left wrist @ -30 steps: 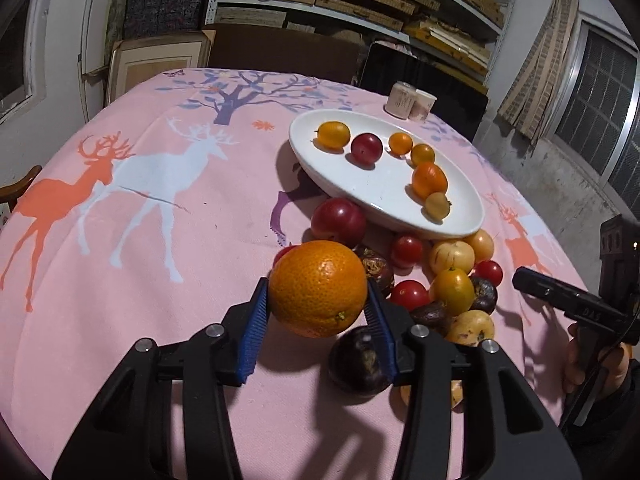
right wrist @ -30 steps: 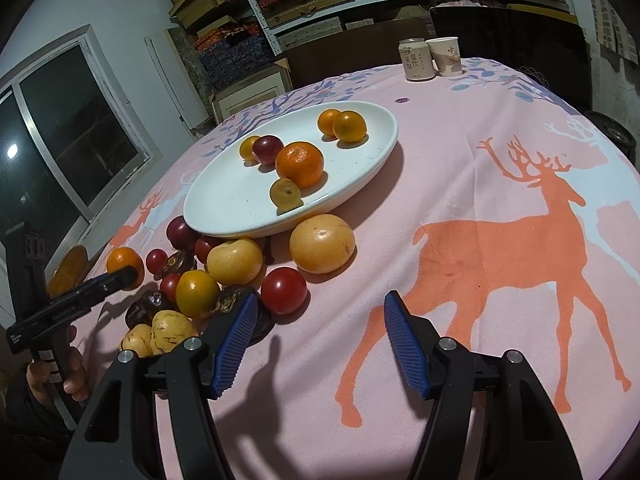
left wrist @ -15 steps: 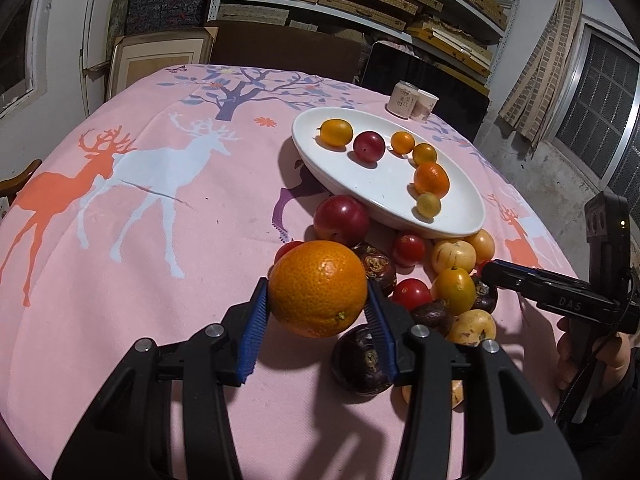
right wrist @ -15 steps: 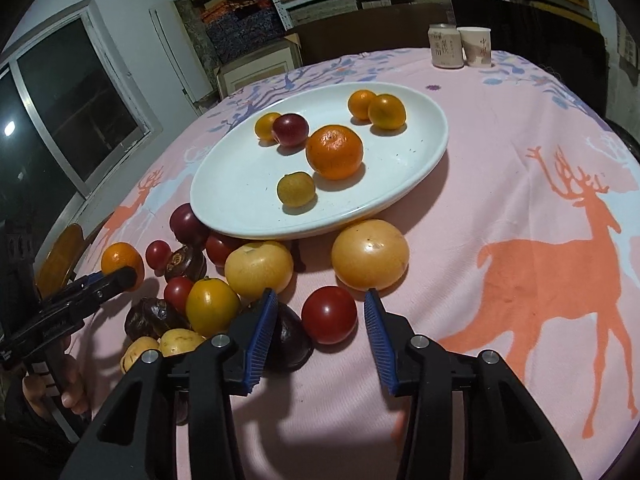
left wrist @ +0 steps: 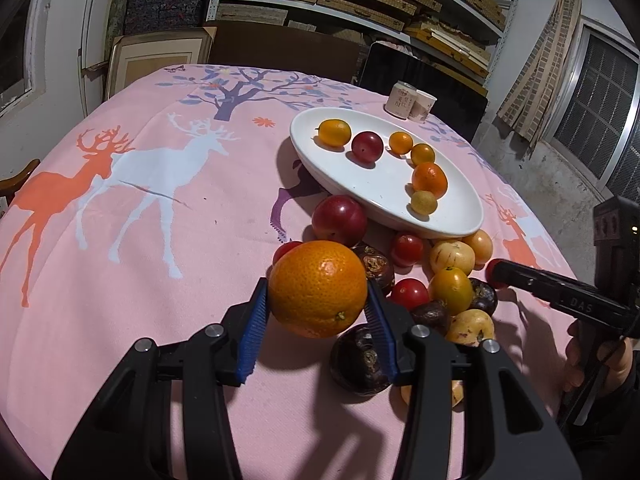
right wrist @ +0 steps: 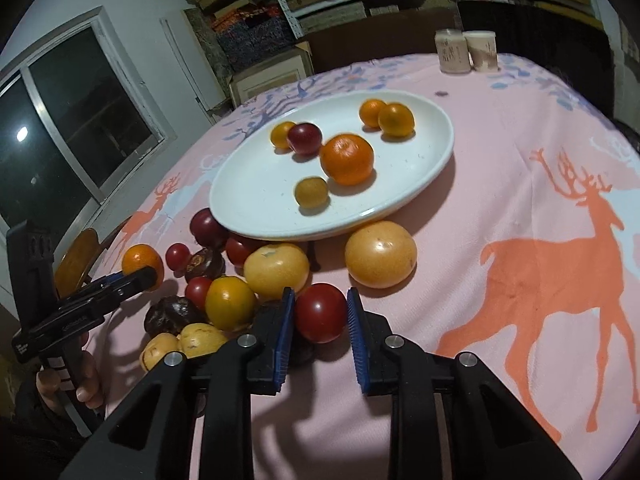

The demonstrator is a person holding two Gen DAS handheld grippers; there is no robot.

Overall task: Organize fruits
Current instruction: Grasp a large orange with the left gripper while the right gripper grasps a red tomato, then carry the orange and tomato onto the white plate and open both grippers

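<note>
Fruit lies in two groups around the white plate (right wrist: pixel 436 152): six pieces sit on it, and a loose heap crowds the pink deer-print cloth of the desk (left wrist: pixel 120 264) just beside the plate's near rim. Your left gripper (left wrist: pixel 316 312) has its fingers (left wrist: pixel 252 332) partly open and pressed on both sides of a large orange (left wrist: pixel 318 288), which you hold above the cloth on the near side of the plate, over the edge of the heap. Your right gripper (right wrist: pixel 320 320) has its fingers (right wrist: pixel 285 332) drawn in tight against a small red tomato (right wrist: pixel 320 312); both blue pads touch its sides, at the near end of the heap and a little apart from the plate rim. Just beyond that tomato, between it and the plate, lie a pale yellow round fruit (right wrist: pixel 277 270) and a larger golden one (right wrist: pixel 380 254), the latter almost under the plate's edge. To the window side of the tomato sit a yellow-orange fruit (right wrist: pixel 230 302), dark wrinkled fruits (right wrist: pixel 172 316) and small potato-like yellow ones (right wrist: pixel 200 338). On the plate a tangerine (right wrist: pixel 347 159) rests near the middle, with a dark red plum (right wrist: pixel 305 139) behind it. Two paper cups (right wrist: pixel 466 51) stand well beyond the plate, at the far edge of the desk.
</note>
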